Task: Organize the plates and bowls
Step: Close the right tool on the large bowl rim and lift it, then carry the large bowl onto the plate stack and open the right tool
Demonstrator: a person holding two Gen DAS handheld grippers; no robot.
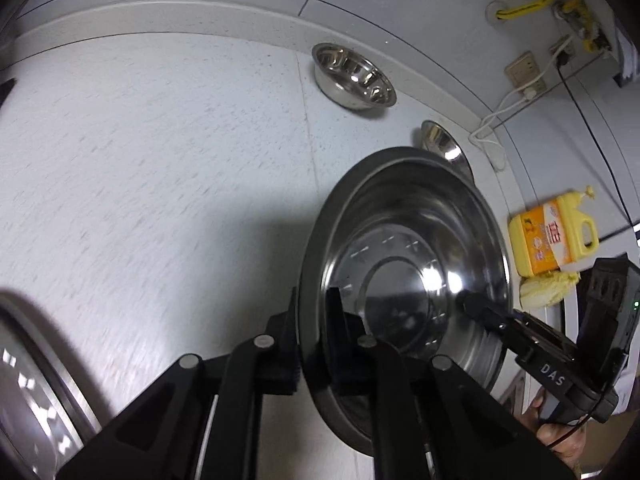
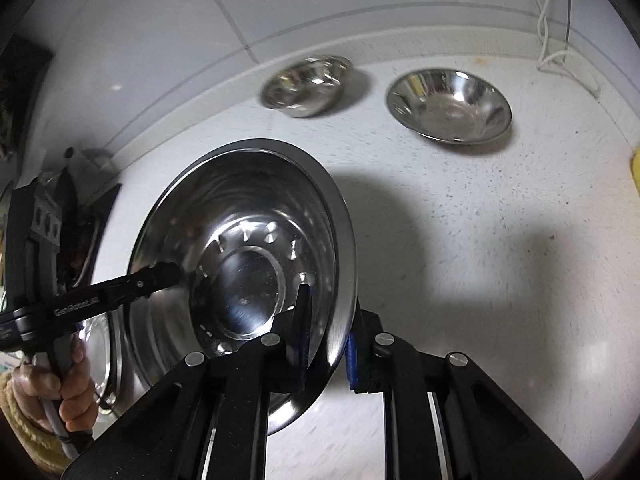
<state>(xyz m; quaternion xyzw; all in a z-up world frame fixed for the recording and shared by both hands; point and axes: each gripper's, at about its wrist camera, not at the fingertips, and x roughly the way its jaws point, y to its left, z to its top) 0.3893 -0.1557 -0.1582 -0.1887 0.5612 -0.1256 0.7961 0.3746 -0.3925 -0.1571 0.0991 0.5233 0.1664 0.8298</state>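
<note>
A large steel basin (image 1: 404,264) is held above the white counter by both grippers. My left gripper (image 1: 314,312) is shut on its left rim, one finger inside, one outside. My right gripper (image 2: 328,320) is shut on its right rim (image 2: 344,264); it shows in the left wrist view (image 1: 472,304) reaching in from the right. The left gripper shows in the right wrist view (image 2: 160,274) at the opposite rim. A small steel bowl (image 1: 354,76) (image 2: 306,86) and a wider steel bowl (image 2: 450,106) (image 1: 444,144) sit by the back wall.
Another steel plate (image 1: 36,376) (image 2: 100,360) lies at the left. A yellow detergent bottle (image 1: 554,236) and a yellow cloth (image 1: 548,288) stand at the right. White cables (image 2: 548,40) hang from wall sockets (image 1: 524,70). The counter (image 1: 160,180) ends at a tiled wall.
</note>
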